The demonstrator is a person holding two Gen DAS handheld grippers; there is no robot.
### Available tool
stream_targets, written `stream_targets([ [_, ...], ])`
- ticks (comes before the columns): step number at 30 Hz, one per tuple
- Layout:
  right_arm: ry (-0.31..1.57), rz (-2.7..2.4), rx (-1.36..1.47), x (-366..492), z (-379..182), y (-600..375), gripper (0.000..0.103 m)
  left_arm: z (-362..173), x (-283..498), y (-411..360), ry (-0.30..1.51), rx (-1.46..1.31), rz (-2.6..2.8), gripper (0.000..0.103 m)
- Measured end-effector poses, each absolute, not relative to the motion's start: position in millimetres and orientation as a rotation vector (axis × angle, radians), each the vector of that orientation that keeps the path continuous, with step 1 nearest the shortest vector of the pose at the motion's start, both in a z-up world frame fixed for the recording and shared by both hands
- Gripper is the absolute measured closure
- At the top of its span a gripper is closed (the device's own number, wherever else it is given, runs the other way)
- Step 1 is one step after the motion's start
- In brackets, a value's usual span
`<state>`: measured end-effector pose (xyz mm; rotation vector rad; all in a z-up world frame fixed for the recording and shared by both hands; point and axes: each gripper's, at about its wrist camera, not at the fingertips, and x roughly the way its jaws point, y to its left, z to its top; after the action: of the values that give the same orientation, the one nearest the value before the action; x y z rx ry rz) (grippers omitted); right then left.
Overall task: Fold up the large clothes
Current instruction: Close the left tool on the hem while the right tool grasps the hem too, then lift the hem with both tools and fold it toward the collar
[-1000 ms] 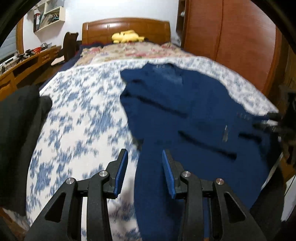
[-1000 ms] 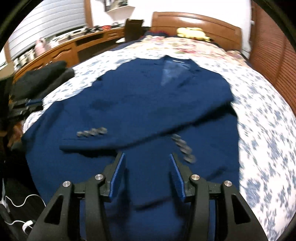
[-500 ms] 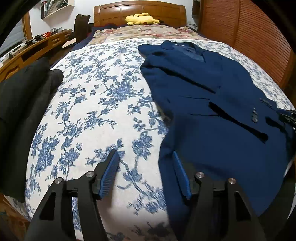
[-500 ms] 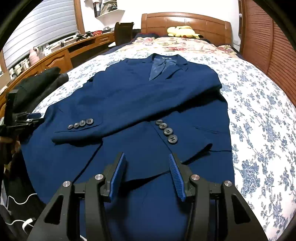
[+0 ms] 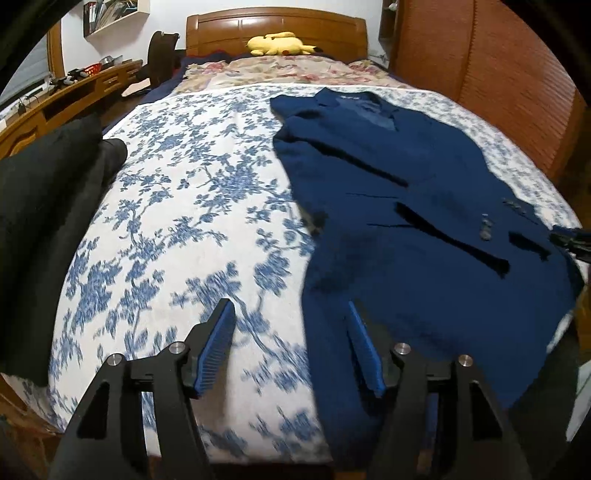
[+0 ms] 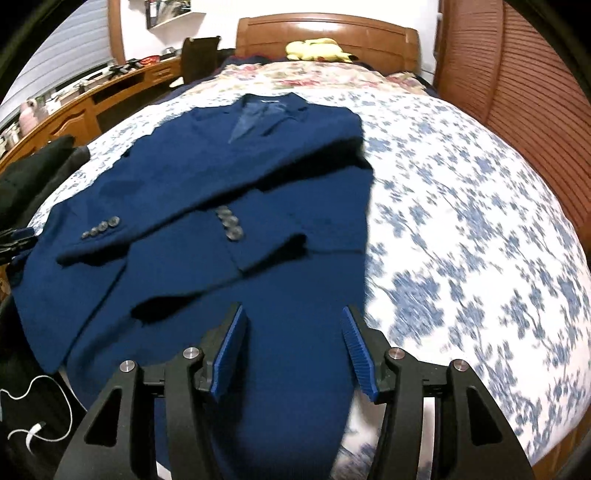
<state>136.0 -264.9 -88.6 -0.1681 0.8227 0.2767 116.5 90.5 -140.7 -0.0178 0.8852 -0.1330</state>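
Left gripper (image 5: 291, 339) gapes empty beside the navy blue buttoned suit jacket (image 5: 406, 221) lying flat on the blue-flowered white bedspread (image 5: 184, 206); right gripper (image 6: 291, 343), jaws widening, hovers empty above its hem.

Wooden headboard (image 5: 276, 26), desk (image 6: 92, 99), white wall (image 5: 166, 18)

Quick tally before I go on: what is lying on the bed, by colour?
Navy blue suit jacket: 1
Black garment at the bed's edge: 1
Yellow plush toy by the headboard: 1
Total: 3
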Motion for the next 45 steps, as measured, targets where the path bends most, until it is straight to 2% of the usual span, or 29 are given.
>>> stream_targets([
  [5,0.848,0.242,-0.150,127,-88,-279,0.047,-138,101,85,0.879,-0.020,-0.184,0.040],
  [9,0.873,0.256,-0.140,119,-89,-285,0.047,-140,94,85,0.880,-0.009,-0.195,0.051],
  [13,0.888,0.287,-0.143,111,-90,-285,0.047,-142,89,86,0.873,-0.015,-0.207,0.055],
  [18,0.901,0.338,-0.131,106,-93,-281,0.048,-144,85,78,0.876,-0.014,-0.247,0.071],
  [20,0.903,0.355,-0.130,108,-95,-281,0.058,-144,83,76,0.877,-0.018,-0.253,0.075],
  [23,0.892,0.376,-0.135,109,-92,-282,0.090,-141,84,76,0.883,-0.025,-0.266,0.090],
  [24,0.890,0.383,-0.125,110,-91,-282,0.093,-139,84,76,0.881,-0.032,-0.273,0.096],
  [25,0.888,0.396,-0.114,112,-90,-283,0.097,-135,84,76,0.871,-0.040,-0.280,0.097],
  [27,0.869,0.421,-0.099,114,-82,-284,0.099,-120,81,74,0.833,-0.032,-0.290,0.098],
  [39,0.611,0.496,0.019,108,17,-295,0.100,-7,77,49,0.594,0.061,-0.314,0.099],
  [45,0.532,0.503,0.030,80,49,-303,0.100,38,71,43,0.517,0.070,-0.320,0.099],
])
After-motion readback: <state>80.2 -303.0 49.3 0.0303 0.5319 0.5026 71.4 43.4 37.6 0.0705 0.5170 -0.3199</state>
